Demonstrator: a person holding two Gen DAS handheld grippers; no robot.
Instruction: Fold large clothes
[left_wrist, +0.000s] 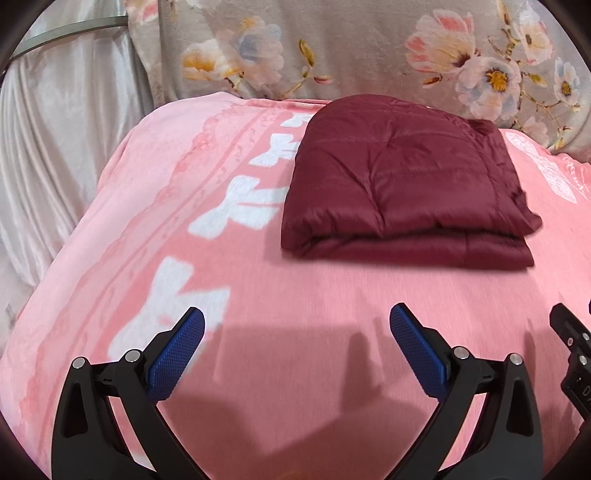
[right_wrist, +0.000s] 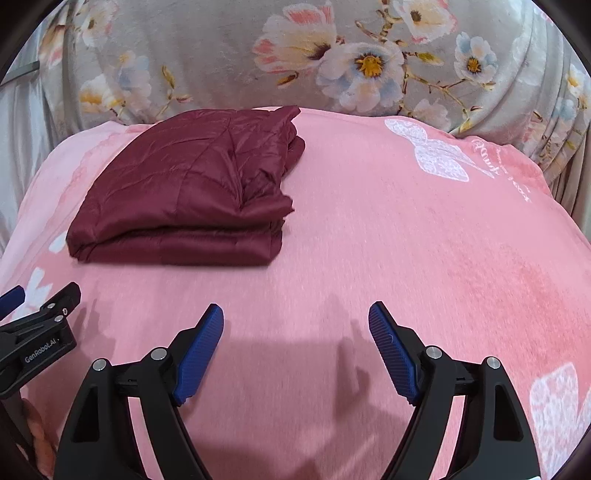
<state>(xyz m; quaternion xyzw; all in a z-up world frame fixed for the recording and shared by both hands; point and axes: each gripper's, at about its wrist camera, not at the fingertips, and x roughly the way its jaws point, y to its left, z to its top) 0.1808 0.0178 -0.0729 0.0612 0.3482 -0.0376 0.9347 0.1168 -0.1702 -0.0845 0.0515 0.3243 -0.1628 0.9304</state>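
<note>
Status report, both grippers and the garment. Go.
Left gripper open, empty. Right gripper open, empty. Maroon quilted garment folded, lying on pink blanket, ahead of both. Nothing in the way.

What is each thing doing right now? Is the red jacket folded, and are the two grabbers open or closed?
maroon jacket: folded into a flat stack, lying on the blanket, not held.
left gripper: open, empty, above the blanket.
right gripper: open, empty, above the blanket.
pink blanket: spread flat under the jacket.

Bare pink blanket (right_wrist: 388, 240) lies between tongs and folded maroon jacket (right_wrist: 192, 184).
</note>
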